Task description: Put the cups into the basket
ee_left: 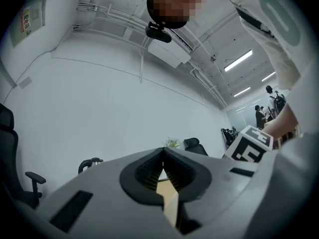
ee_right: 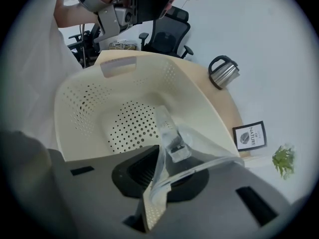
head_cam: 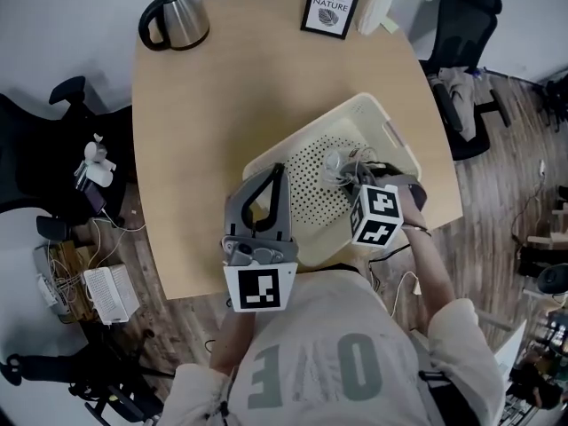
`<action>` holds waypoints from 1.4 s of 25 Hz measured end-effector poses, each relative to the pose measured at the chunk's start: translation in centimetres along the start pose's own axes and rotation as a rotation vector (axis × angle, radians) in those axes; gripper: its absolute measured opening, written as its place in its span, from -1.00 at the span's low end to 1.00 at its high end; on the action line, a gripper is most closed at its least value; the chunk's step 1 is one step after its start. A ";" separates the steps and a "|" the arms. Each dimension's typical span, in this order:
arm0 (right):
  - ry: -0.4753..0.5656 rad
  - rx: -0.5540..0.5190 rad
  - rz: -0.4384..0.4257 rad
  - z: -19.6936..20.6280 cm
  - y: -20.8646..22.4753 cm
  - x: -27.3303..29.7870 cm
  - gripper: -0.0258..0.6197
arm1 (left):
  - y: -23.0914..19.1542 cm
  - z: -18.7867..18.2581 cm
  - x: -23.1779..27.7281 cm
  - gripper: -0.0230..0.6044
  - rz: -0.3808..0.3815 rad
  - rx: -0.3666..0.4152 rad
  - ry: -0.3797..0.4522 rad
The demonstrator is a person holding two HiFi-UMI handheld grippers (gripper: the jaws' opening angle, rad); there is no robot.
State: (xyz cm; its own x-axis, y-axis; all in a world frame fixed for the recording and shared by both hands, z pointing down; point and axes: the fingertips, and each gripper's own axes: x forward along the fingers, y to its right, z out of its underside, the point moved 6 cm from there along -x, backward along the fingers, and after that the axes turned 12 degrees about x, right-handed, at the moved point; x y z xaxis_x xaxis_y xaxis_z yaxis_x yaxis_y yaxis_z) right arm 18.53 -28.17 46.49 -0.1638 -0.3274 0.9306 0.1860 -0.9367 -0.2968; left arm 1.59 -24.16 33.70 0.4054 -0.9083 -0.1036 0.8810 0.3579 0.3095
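A cream perforated basket stands on the round wooden table, near its right edge. My right gripper points steeply down into it and is shut on the rim of a clear plastic cup. In the right gripper view the cup is pinched between the jaws of that gripper, hanging over the basket's holed floor. My left gripper hovers at the basket's near left corner, roughly level. In its own view the left gripper is shut with nothing in it.
A steel kettle stands at the table's far left. A framed print and a potted plant sit at the far edge. Office chairs stand around the table. Cables and a power strip lie on the floor at left.
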 end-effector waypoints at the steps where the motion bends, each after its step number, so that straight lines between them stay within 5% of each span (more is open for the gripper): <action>1: -0.015 -0.013 -0.016 0.0 -0.1 0.4 -0.83 | 0.0 0.1 0.0 -0.90 0.002 -0.001 -0.002; 18: -0.233 -0.185 -0.158 1.1 -1.4 6.1 -0.83 | 0.2 0.8 0.6 -0.90 0.018 0.000 0.005; 35: -0.371 -0.318 -0.160 1.0 -3.3 8.4 -0.83 | 0.4 1.6 1.0 -0.90 0.046 -0.008 -0.009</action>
State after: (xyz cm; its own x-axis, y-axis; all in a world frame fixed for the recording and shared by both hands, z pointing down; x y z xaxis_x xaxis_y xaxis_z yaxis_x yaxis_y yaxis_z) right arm 17.45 -27.69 55.54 0.1990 -0.1650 0.9660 -0.1272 -0.9817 -0.1415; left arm 1.91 -25.30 35.26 0.4435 -0.8926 -0.0811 0.8634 0.4012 0.3059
